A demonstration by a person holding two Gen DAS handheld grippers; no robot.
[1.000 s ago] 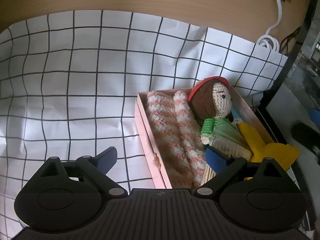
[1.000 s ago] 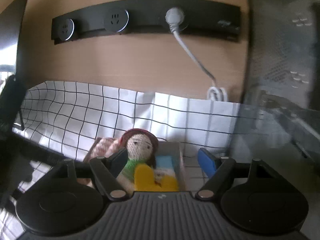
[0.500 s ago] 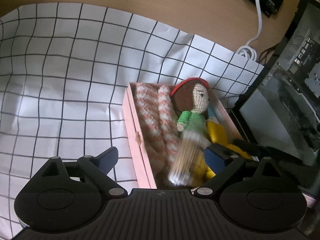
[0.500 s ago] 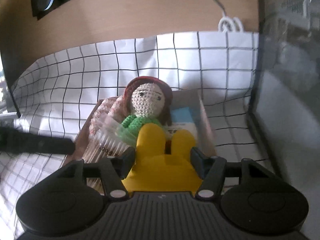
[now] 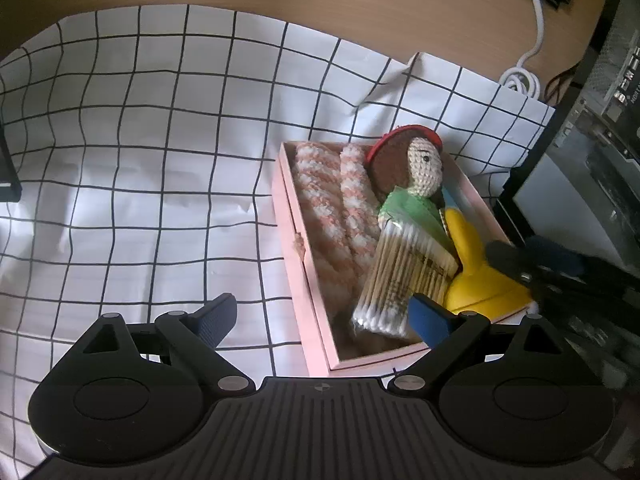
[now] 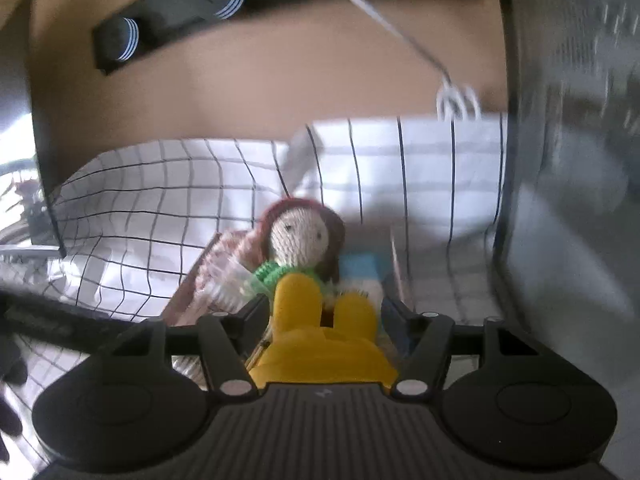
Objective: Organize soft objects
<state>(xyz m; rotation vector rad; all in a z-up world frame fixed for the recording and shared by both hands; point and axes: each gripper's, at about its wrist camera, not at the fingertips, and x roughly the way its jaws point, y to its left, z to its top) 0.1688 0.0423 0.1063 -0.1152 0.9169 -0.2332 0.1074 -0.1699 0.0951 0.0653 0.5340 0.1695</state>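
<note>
A pink box on the checked cloth holds a pink-and-white fuzzy roll, a crocheted doll with a red cap, a pack of cotton swabs and a yellow soft toy. My left gripper is open and empty over the box's near end. My right gripper is shut on the yellow soft toy at the box's right side, with the doll just beyond. The right view is blurred.
A white checked cloth covers the table. A white cable and a black socket strip are on the wooden wall. A dark computer case stands at the right. A blue item lies in the box.
My right gripper came down over the box and closed on the yellow toy. My left gripper pulled back and up, so more of the box shows. The swab pack now lies across the doll.
</note>
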